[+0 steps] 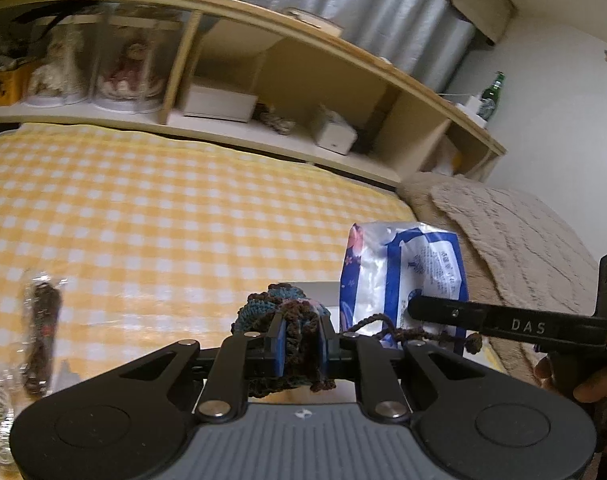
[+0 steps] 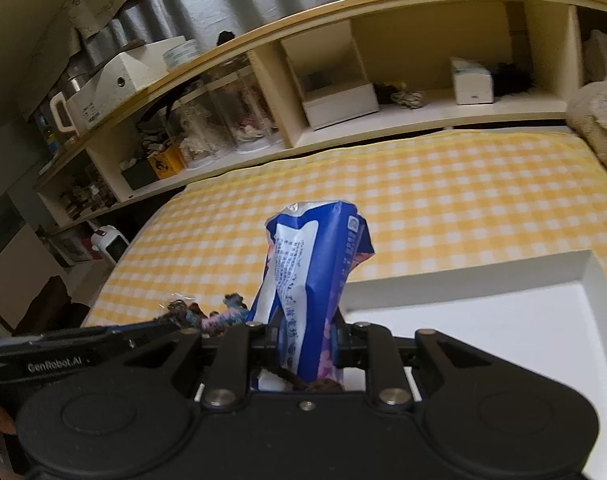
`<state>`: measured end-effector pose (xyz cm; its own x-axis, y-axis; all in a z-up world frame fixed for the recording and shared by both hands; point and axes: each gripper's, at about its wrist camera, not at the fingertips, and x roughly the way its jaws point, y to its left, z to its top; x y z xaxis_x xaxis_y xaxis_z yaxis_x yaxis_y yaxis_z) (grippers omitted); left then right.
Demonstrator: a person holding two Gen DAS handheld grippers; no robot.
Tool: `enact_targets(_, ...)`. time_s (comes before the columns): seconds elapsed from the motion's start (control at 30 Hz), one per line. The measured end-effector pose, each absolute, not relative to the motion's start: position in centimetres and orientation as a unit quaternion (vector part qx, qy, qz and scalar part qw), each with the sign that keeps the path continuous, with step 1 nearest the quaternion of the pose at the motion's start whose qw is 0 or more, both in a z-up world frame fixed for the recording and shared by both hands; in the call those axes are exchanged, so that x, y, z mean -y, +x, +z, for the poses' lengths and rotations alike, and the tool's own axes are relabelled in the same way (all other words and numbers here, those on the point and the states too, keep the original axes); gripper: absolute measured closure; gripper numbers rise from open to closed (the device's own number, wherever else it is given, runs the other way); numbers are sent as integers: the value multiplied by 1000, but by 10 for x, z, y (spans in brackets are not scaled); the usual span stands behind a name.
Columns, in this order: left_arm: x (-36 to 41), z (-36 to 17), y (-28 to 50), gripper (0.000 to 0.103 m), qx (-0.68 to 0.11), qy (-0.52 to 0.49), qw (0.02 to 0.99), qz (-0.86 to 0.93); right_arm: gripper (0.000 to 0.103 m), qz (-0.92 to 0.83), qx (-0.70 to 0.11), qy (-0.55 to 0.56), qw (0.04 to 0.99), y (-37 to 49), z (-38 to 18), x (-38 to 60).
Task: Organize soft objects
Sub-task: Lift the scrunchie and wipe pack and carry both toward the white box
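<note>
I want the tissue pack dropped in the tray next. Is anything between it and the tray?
Nothing visible: the right tool holds the blue-and-white plastic tissue pack right at the white shallow tray, whose visible floor is bare.

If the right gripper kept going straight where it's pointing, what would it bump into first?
Probably the yellow checked bedspread. The right gripper, shut on the blue tissue pack, points down at it; the headboard shelf lies beyond. Depth is unclear.

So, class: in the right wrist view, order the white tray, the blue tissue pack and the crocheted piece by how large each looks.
1. white tray
2. blue tissue pack, though nearness to the camera enlarges it
3. crocheted piece, partly hidden
</note>
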<state>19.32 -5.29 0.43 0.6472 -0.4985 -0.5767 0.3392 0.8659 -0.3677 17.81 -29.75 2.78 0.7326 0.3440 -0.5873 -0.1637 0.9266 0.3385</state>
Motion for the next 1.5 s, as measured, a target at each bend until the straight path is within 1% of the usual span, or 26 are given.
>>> enact_targets(0.37,126,24,187,86,-336,-98,890,-292,82,85,-321,133,934,142,41,372)
enact_targets(0.63,171,12,183,87,-350,-67,883,-305,82,23,-326,125,937,119,31,445)
enact_targets(0.77,194,3,183,87,-364,-68,870,-324,82,13,-345,110,932,111,22,473)
enact_targets(0.87,213,-1,182,88,-366,-95,856,-352,82,13,-364,96,926,109,12,484)
enact_targets(0.93,227,-2,182,92,-363,-100,852,-365,82,17,-376,89,922,111,5,488)
enact_targets(1.0,242,-5,181,92,-360,-87,852,-371,82,24,-390,81,917,110,-4,491)
enact_targets(1.07,256,-15,179,92,-369,-70,848,-374,82,34,-404,68,912,112,-11,491)
enact_targets(1.23,274,-59,174,93,-425,-23,827,-367,82,61,-441,42,895,121,-32,489)
enact_targets(1.33,277,-82,175,92,-449,-24,816,-364,82,77,-459,36,884,129,-43,485)
enact_targets(1.5,288,-94,174,92,-456,-20,807,-375,82,86,-490,16,868,143,-62,477)
